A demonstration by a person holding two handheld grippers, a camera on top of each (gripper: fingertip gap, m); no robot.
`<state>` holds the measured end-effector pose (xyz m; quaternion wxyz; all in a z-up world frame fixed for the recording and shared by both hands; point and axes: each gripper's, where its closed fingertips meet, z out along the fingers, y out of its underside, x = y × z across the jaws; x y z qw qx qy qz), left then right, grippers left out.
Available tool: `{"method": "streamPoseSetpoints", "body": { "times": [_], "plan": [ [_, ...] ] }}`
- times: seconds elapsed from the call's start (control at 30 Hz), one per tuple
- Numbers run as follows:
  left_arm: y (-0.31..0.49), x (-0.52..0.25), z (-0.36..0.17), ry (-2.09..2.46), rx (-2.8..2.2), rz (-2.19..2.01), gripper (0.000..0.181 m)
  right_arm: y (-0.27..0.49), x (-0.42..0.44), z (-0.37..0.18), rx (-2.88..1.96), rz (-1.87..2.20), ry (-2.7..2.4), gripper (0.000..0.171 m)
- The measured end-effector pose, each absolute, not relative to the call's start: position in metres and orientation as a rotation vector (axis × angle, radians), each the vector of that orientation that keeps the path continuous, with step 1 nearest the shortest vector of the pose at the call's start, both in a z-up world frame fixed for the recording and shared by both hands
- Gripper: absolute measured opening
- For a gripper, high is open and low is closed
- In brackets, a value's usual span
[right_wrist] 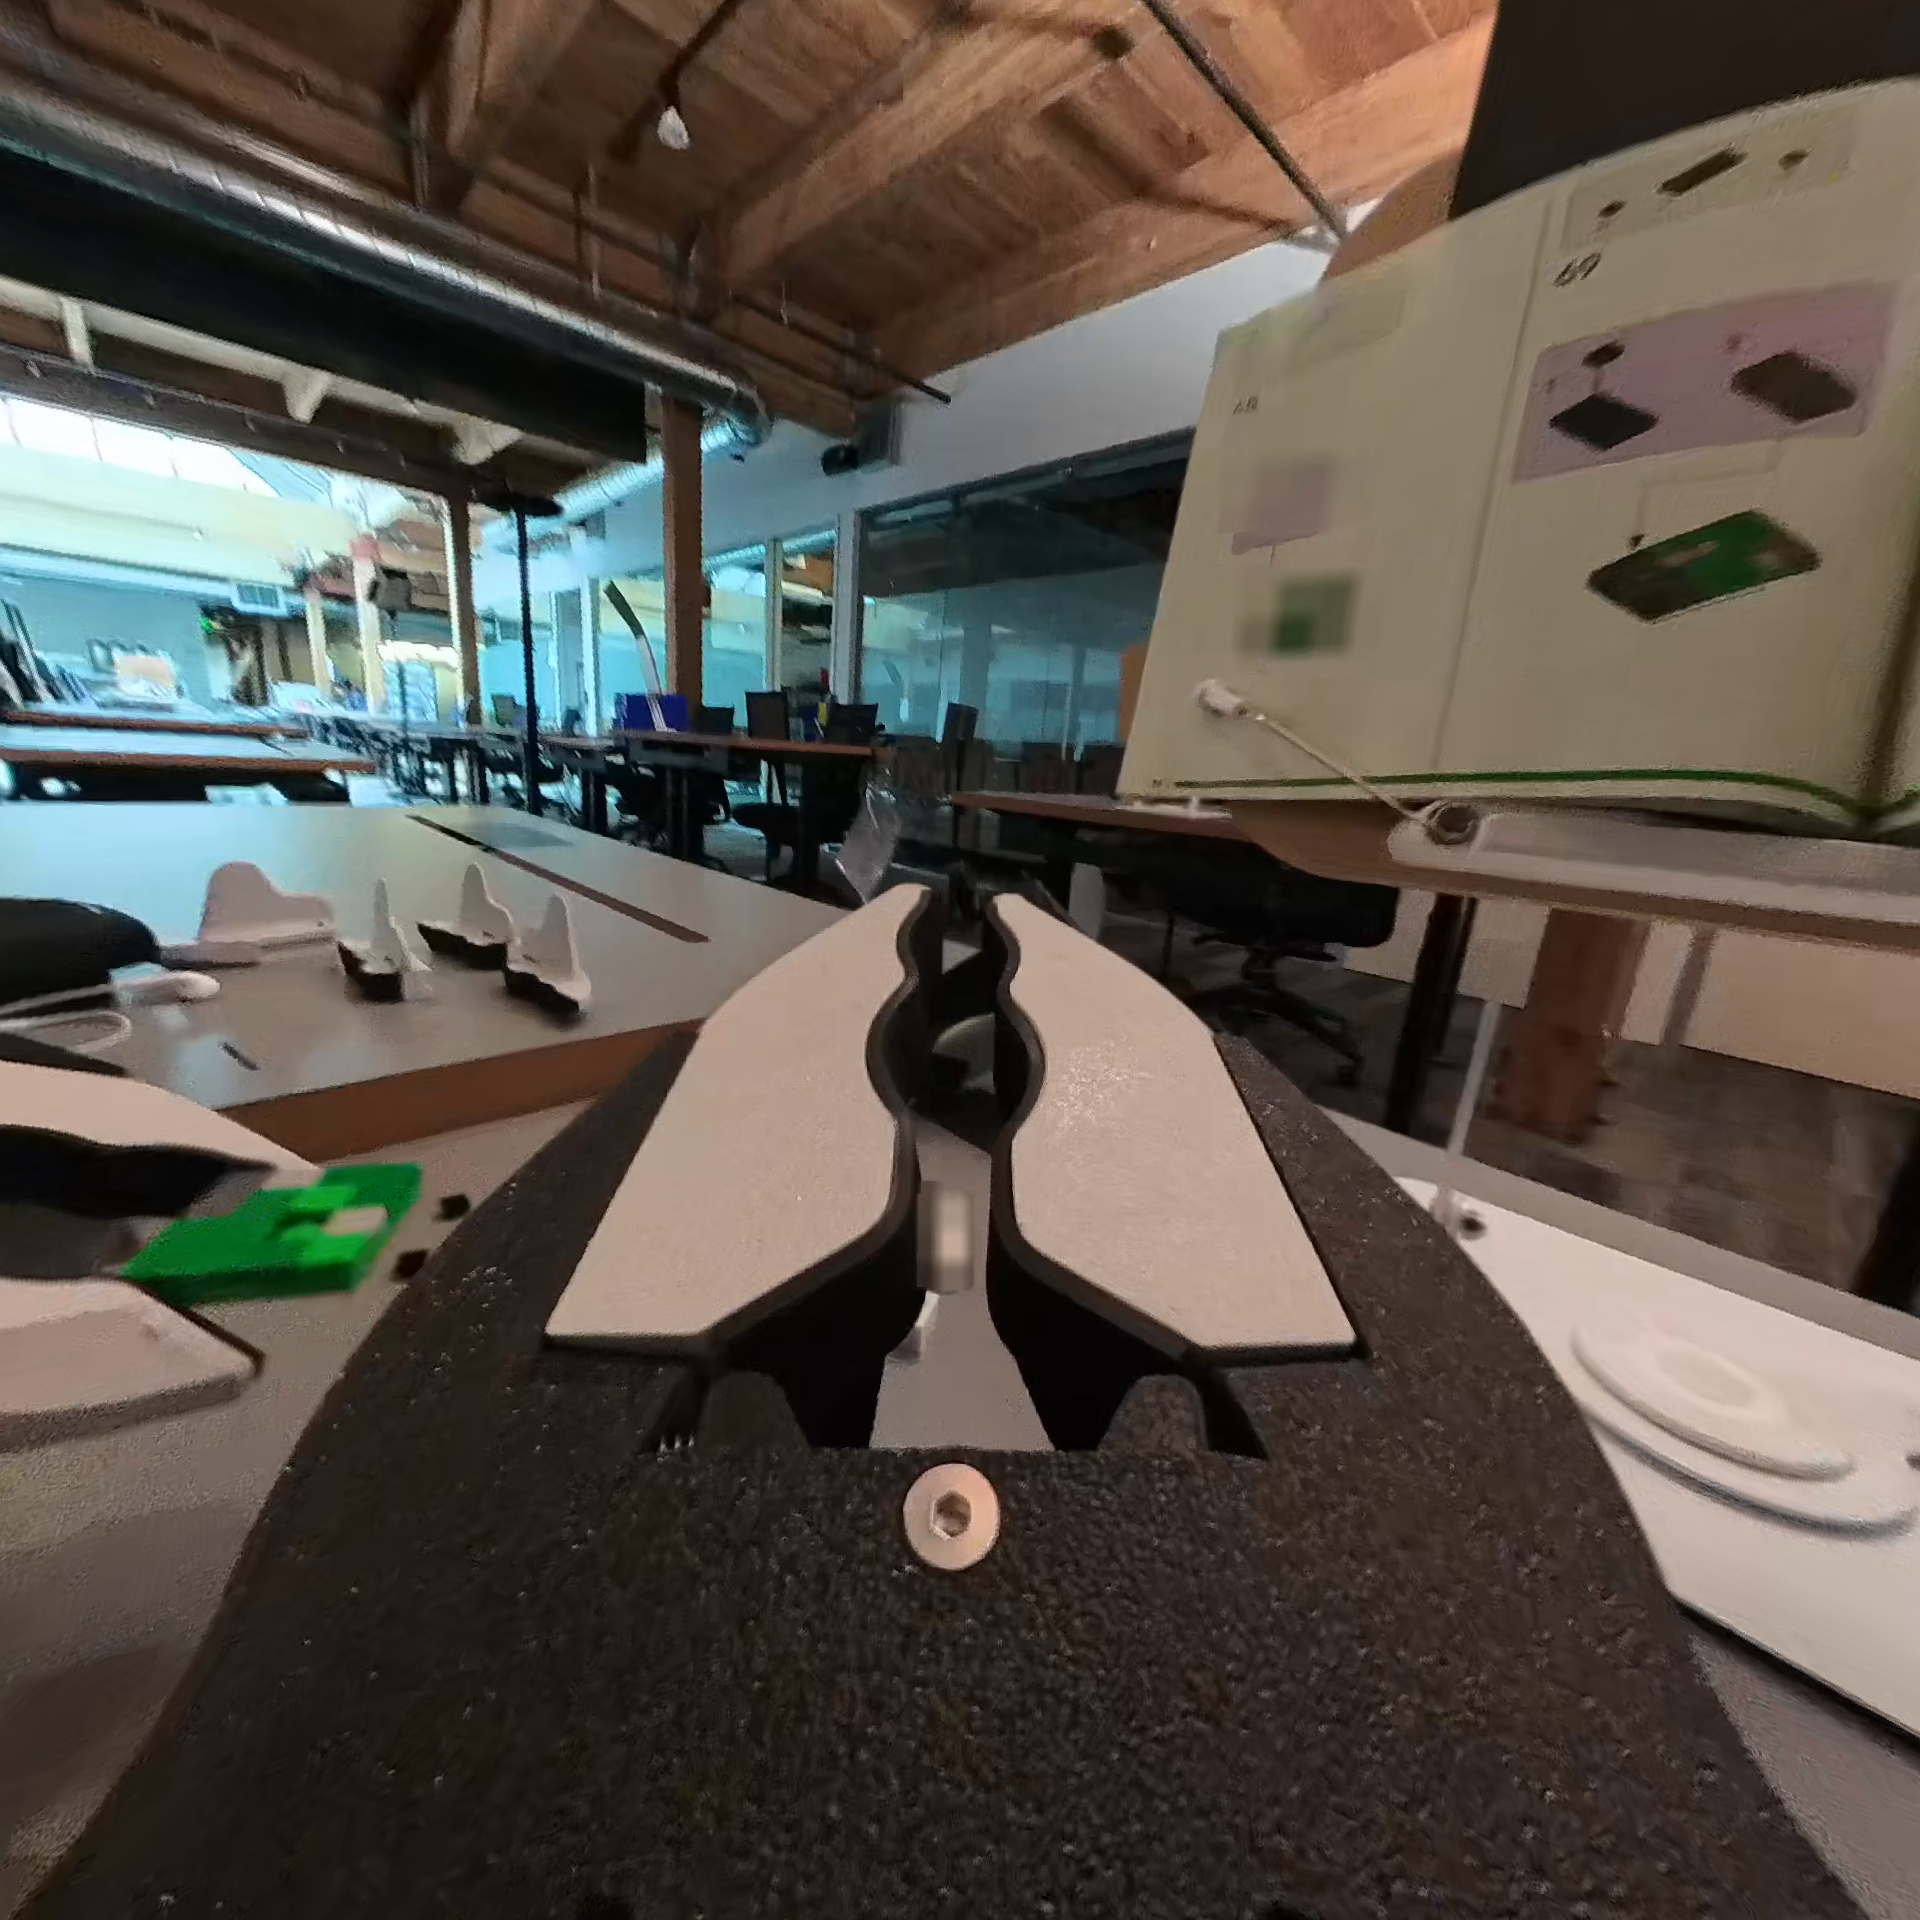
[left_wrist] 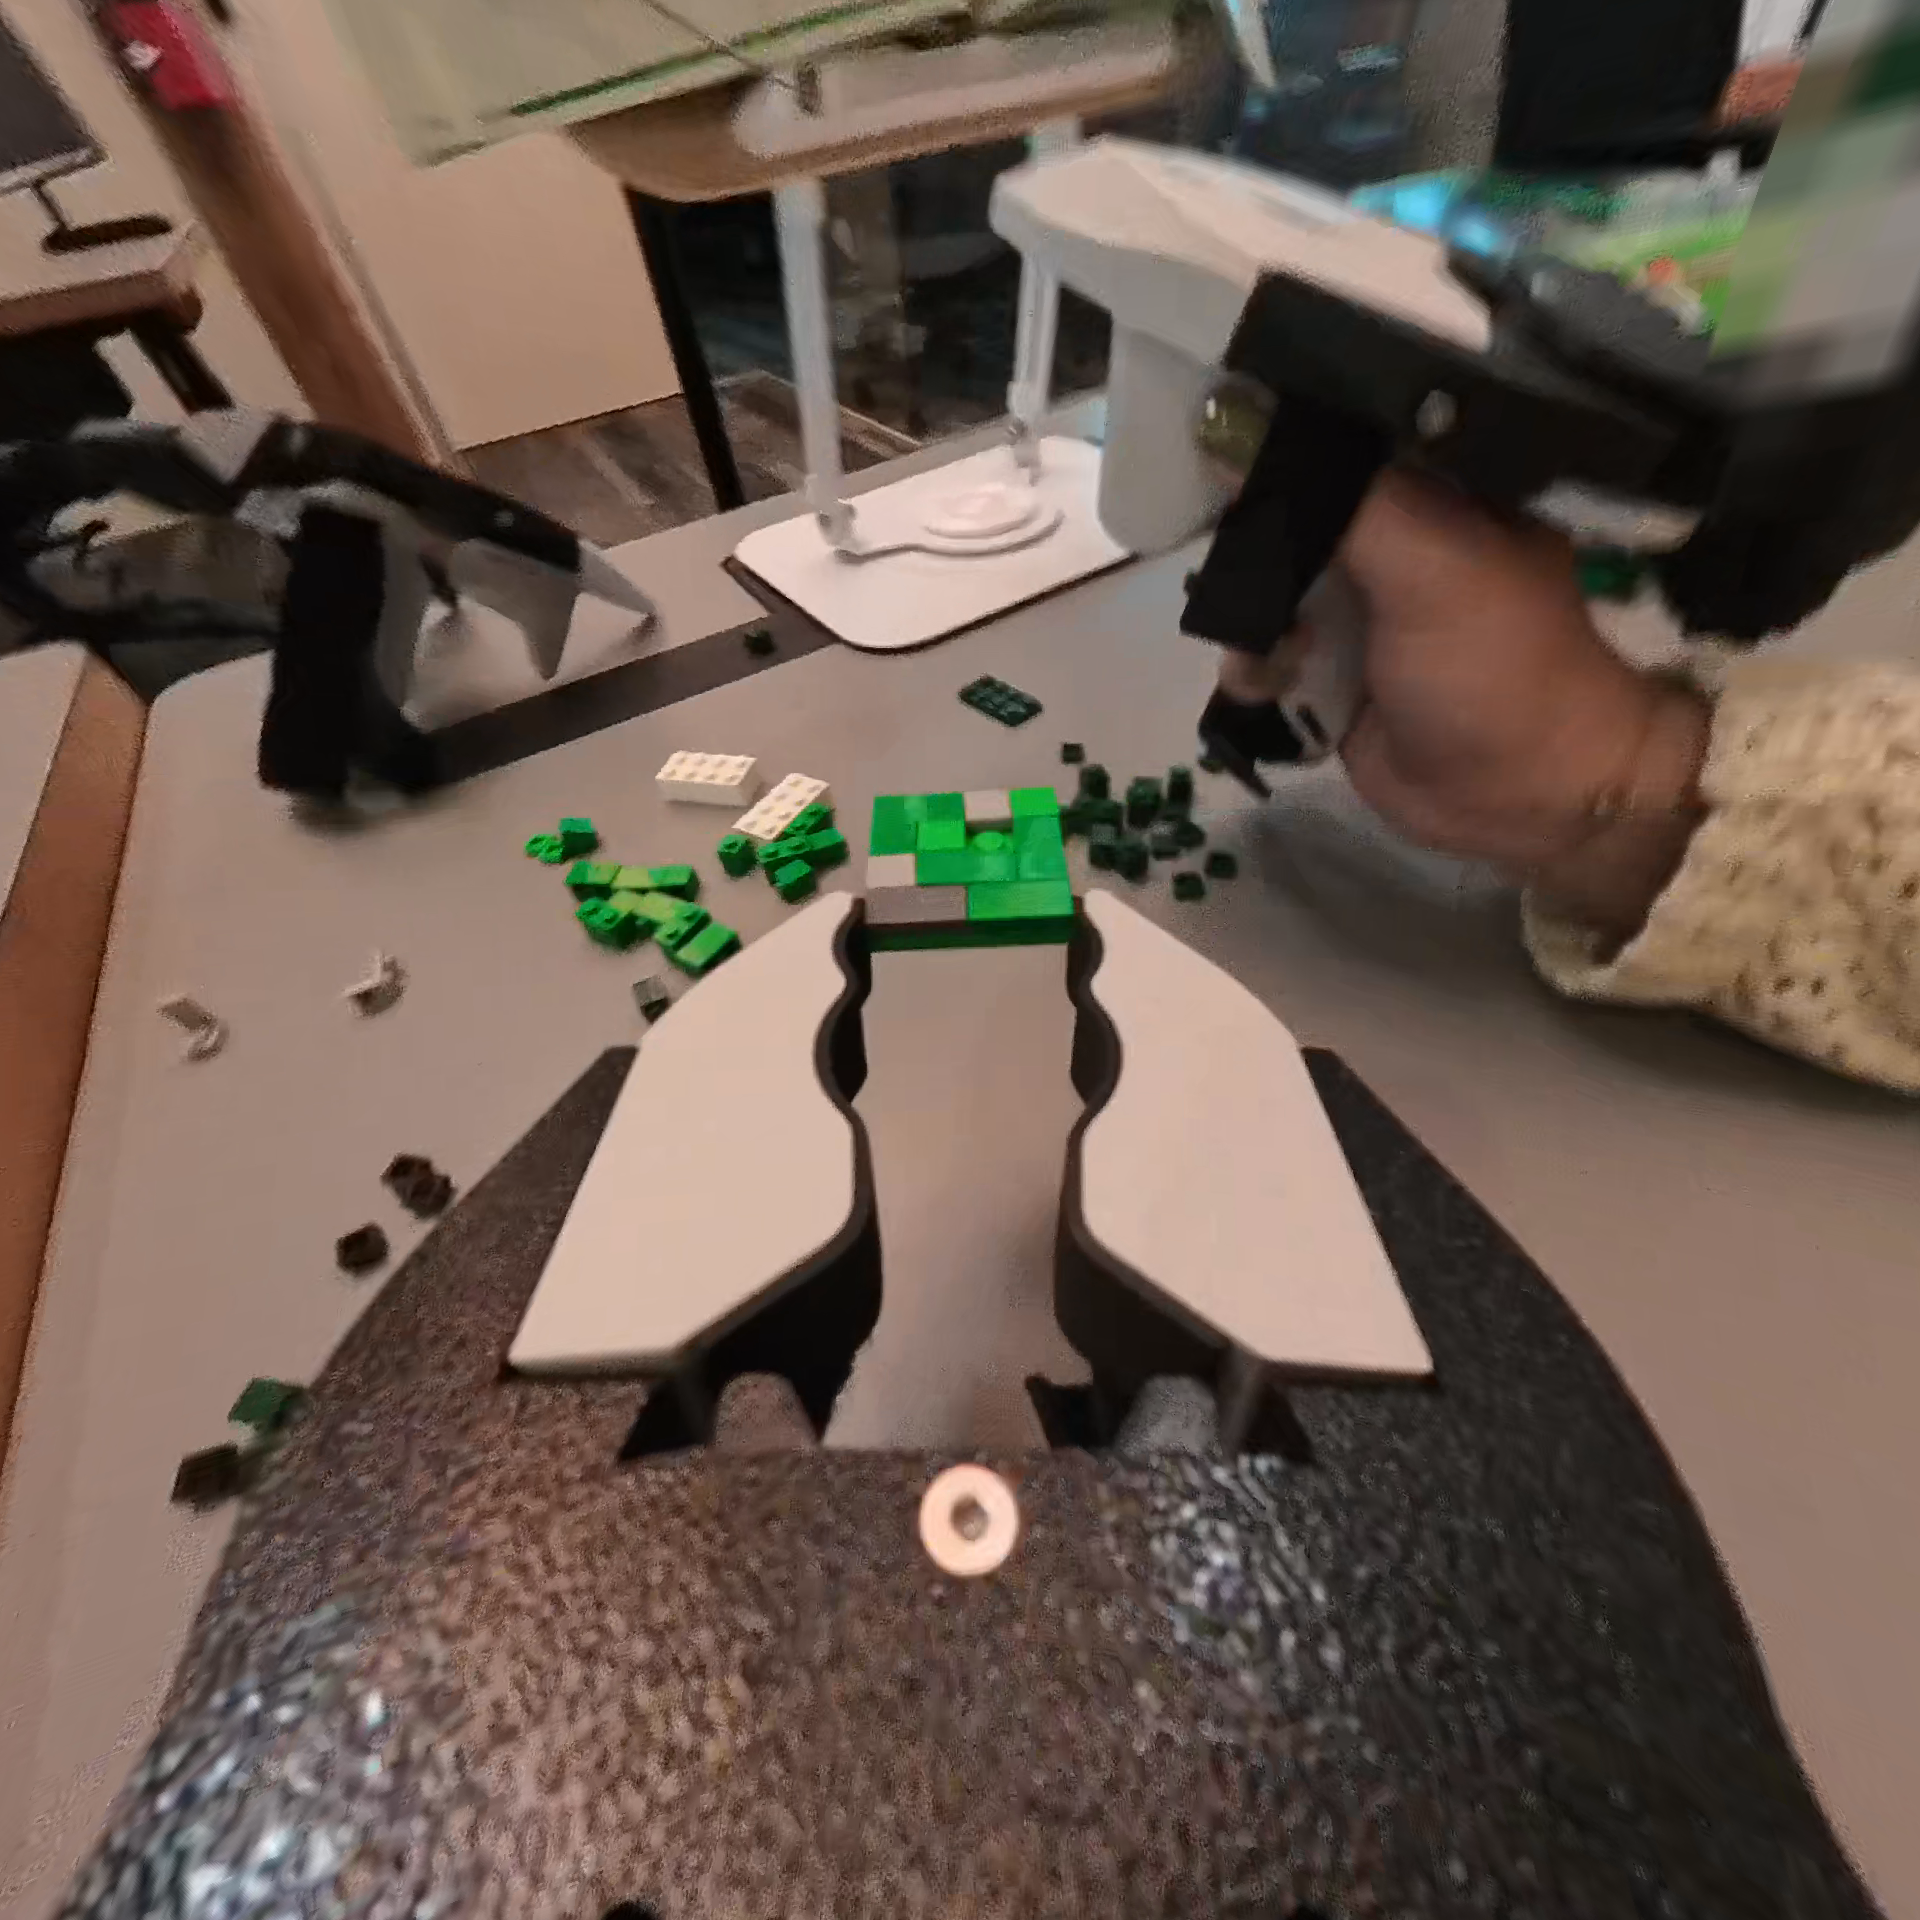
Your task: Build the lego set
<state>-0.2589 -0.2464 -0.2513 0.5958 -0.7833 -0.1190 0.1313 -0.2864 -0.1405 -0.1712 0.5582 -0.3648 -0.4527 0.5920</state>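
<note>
the left gripper [left_wrist: 968, 914] clamped the green lego plate [left_wrist: 971, 862] on the grey table [left_wrist: 1455, 1195]; the right gripper [right_wrist: 961, 914] was nearly closed, gripping nothing visible.

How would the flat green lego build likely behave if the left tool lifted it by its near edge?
The green lego build looks stiff and flat, so it should lift in one piece. Held only at its edge by the left tool, it may pivot. Its smooth tiles look slippery.

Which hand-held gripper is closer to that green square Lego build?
The left hand-held gripper: its fingers straddle the near edge of the green Lego build. The right hand-held gripper is off to its right, by the dark green pieces.
</note>
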Motion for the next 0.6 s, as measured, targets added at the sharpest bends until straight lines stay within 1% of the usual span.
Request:
{"method": "streamPoseSetpoints", "body": {
  "times": [0.13, 0.23, 0.4, 0.6],
  "plan": [
    [-0.257, -0.273, -0.258, -0.380, -1.830, 0.256, 0.036, -0.148, -0.299, -0.189, -0.807, 1.185, -1.201, 0.005],
    [-0.250, -0.263, -0.262, -0.316, -1.885, 0.265, 0.036, -0.146, -0.292, -0.186, -0.773, 1.181, -1.187, 0.001],
    [-0.228, -0.232, -0.271, -0.142, -1.983, 0.362, 0.036, -0.130, -0.292, -0.184, -0.779, 1.148, -1.154, 0.001],
    [-0.214, -0.211, -0.281, -0.082, -2.009, 0.319, 0.036, -0.126, -0.290, -0.182, -0.788, 1.181, -1.134, 0.000]
  ]
}}
